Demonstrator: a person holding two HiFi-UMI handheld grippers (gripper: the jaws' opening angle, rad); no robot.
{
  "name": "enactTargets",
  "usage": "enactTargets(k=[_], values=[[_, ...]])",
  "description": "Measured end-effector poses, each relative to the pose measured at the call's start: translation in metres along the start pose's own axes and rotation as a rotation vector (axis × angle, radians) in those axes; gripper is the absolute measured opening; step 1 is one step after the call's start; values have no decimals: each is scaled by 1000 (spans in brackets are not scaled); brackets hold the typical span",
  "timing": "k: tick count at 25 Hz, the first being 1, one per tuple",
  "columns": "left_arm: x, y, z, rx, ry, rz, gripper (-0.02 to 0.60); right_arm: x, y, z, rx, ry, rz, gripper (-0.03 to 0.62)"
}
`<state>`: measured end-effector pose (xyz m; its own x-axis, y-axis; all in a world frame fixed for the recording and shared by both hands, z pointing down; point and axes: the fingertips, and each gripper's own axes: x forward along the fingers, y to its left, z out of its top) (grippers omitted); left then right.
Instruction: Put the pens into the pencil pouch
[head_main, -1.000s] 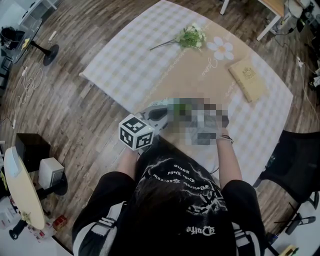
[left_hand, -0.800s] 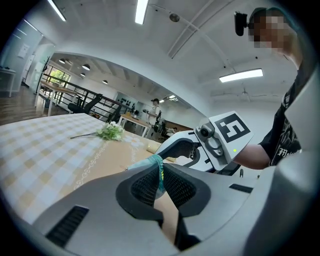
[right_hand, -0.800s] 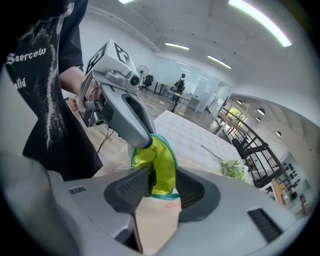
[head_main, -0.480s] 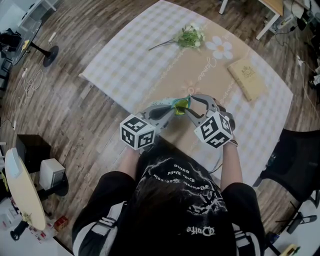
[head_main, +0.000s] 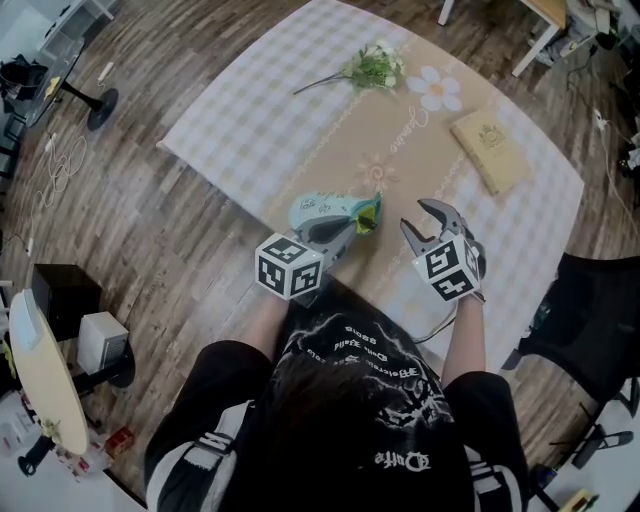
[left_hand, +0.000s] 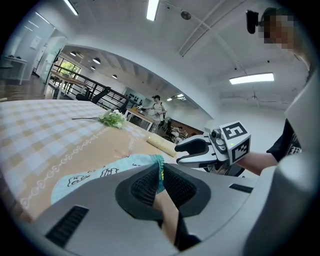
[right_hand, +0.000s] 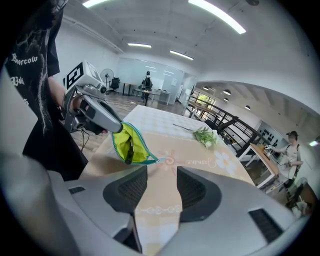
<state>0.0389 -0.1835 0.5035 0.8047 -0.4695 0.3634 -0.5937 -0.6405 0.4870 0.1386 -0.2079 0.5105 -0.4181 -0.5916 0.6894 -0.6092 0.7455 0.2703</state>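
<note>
the left gripper (head_main: 352, 225) is clenched on the rim of the pencil pouch (head_main: 325, 212) and holds its mouth up off the table (head_main: 290, 130), near the front edge. the right gripper (head_main: 418, 218) hangs just beside that mouth, apart from it. its jaws have just been opening, and nothing stands between them. so the step in hand looks like the end of a drop — a pen let go into the pouch. no loose pen shows anywhere on the table, so the filling seems close to done. the next move, i judge, calls either for fetching another pen from out of view or for closing the pouch, with the left grip steady so the mouth does not tip.

the head view gives the layout — the flower sprig (head_main: 375, 68) and the book (head_main: 490, 148) lie at the far side, well apart from the pouch. only the right gripper view looks into the yellow-green lining, where a dark slim shape (right_hand: 129, 149), probably a pen, lies. the left gripper view alone shows the teal rim pinched between its pads.
</note>
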Motion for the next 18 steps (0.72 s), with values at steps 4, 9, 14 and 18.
enactTargets(k=[4, 9, 14, 18], values=[[6, -8, -16, -8, 21, 22, 40, -12, 1, -26, 53, 17, -19, 195], [12, -14, -34, -92, 8, 58, 41, -25, 7, -54, 105, 28, -28, 193], [17, -17, -63, -101, 55, 112, 41, -31, 16, -76, 90, 61, -23, 190], [21, -23, -86, -110, 107, 148, 41, -33, 26, -86, 116, 51, -3, 190]])
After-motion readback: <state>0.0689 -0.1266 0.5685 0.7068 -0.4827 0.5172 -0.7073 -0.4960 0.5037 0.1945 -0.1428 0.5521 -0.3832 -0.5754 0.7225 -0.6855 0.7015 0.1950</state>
